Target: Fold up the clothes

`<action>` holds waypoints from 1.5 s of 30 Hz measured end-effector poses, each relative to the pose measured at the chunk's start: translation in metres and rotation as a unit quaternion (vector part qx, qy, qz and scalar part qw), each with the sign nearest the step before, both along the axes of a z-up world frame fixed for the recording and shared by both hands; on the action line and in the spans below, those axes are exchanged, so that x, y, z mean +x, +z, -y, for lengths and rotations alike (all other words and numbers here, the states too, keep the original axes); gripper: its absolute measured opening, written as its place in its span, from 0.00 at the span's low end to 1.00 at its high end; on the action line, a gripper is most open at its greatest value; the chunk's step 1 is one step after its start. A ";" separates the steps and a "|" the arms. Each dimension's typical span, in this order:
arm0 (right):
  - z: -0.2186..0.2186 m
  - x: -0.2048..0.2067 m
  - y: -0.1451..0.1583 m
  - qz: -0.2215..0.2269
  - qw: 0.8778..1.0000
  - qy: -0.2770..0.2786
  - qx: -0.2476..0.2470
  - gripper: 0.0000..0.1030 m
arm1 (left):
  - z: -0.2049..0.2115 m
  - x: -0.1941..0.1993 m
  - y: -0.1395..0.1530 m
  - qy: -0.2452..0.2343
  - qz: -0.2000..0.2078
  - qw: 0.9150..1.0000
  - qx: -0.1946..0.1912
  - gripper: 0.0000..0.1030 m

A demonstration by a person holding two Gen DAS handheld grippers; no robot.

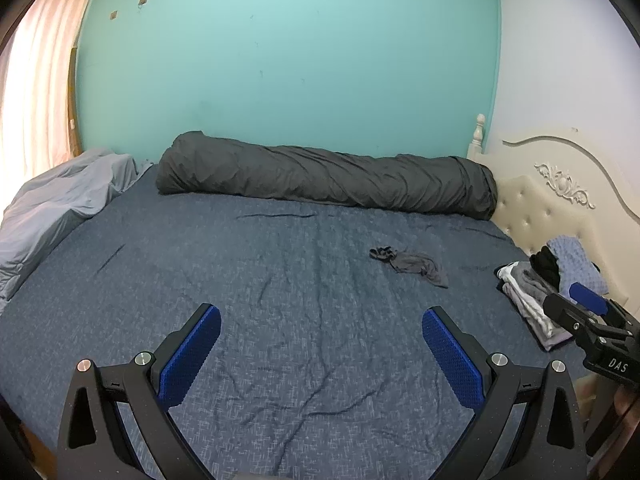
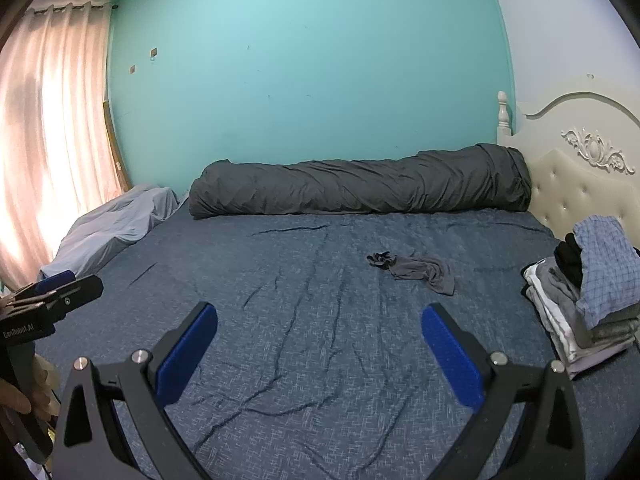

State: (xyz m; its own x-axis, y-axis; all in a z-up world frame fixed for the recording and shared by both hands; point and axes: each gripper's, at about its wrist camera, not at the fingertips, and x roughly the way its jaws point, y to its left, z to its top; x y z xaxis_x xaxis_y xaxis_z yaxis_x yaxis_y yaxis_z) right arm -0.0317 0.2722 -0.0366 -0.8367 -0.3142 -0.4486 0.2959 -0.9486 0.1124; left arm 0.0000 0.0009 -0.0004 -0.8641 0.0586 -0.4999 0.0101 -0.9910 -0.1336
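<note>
On the far left my view from the left gripper shows a pale grey-blue quilt (image 1: 60, 204) heaped at the edge of the bed (image 1: 280, 320), with a pink curtain (image 1: 36, 92) beside it; the right view shows that curtain's full height up to its rail, which the left view cuts off. My left gripper (image 1: 321, 340) hangs above the blue sheet with its blue pads spread wide and nothing between them; in the right view it appears only as a dark side-on shape at the left edge, held by my left hand (image 2: 18, 396), and from there I cannot tell its opening. Along the teal wall (image 1: 288, 60) lies a long dark grey rolled duvet (image 1: 328, 180). In the middle of the sheet, well apart from both grippers, the crumpled grey garment (image 1: 416, 265) lies unfolded with a small dark bunched piece at its left end. My right gripper (image 2: 319, 338) is likewise wide apart and empty above the sheet. At the right edge, against the cream headboard (image 1: 560, 184), sits the stack of folded clothes (image 2: 580, 312): white and grey pieces below, something black behind, a blue checked piece (image 2: 608, 264) on top. The right view shows this stack clearly; in the left view my right gripper partly covers it. No box or basket holds any of the clothes; all rest directly on the sheet.
</note>
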 end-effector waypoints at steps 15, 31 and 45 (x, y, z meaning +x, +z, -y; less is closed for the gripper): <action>-0.005 -0.003 -0.005 0.004 1.000 0.000 0.000 1.00 | -0.006 -0.004 -0.011 0.002 -0.001 1.000 -0.003 1.00; -0.010 -0.004 0.001 0.006 1.000 -0.002 0.000 1.00 | -0.005 0.001 -0.005 -0.004 -0.002 1.000 -0.003 1.00; -0.011 -0.002 0.006 0.002 1.000 -0.003 0.001 1.00 | -0.006 0.004 0.001 -0.001 -0.008 1.000 -0.006 1.00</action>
State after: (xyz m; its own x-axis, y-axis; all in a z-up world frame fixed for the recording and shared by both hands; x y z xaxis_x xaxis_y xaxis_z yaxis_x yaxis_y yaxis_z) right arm -0.0333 0.2832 -0.0303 -0.8370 -0.3086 -0.4520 0.2904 -0.9504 0.1111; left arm 0.0040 0.0066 0.0003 -0.8718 0.0539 -0.4869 0.0068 -0.9925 -0.1221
